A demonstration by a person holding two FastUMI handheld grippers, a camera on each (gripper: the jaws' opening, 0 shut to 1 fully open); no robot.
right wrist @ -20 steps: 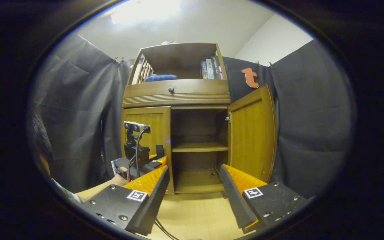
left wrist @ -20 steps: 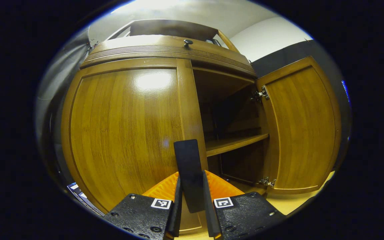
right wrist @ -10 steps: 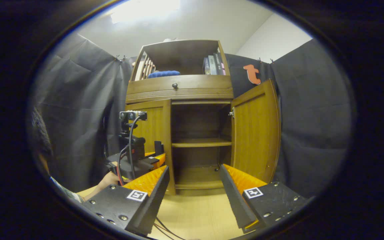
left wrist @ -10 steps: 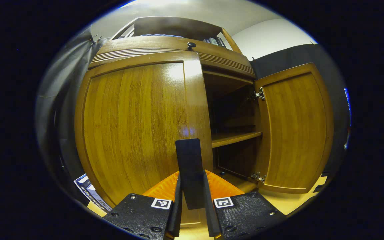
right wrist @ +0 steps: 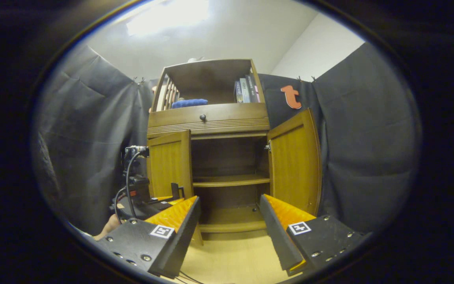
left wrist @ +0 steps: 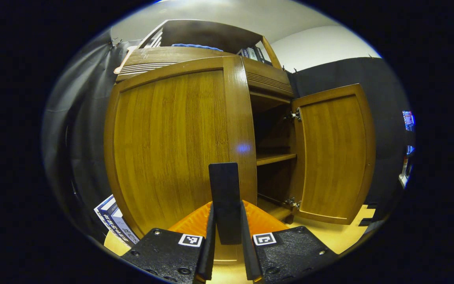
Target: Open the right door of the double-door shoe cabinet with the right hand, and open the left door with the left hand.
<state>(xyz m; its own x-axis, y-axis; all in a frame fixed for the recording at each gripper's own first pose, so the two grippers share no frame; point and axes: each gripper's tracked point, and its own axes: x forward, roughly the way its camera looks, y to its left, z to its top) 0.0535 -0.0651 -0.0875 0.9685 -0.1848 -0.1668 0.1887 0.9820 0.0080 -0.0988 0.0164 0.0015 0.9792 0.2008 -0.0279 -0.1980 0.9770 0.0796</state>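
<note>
The wooden shoe cabinet (right wrist: 211,118) stands against the black cloth wall. Its right door (left wrist: 331,154) (right wrist: 294,165) stands wide open, showing an inner shelf (right wrist: 231,180). The left door (left wrist: 172,142) (right wrist: 170,163) is swung partly out. My left gripper (left wrist: 226,209) is shut on that door's flat black handle (left wrist: 224,189), which stands upright between the orange-backed fingers. The right gripper view shows the left gripper (right wrist: 164,199) low at the left door's edge. My right gripper (right wrist: 230,228) is open, back from the cabinet, with nothing between its fingers.
A drawer with a dark knob (right wrist: 202,117) sits above the doors. The open top shelf holds books (right wrist: 246,90) and a blue cloth (right wrist: 189,103). A stack of books (left wrist: 114,223) lies on the light wooden floor (right wrist: 231,260) left of the cabinet. A hand (right wrist: 108,227) holds the left gripper.
The left door has swung outward with my left gripper shut on its handle, from closed to partly open. My right gripper has stayed open and back from the cabinet.
</note>
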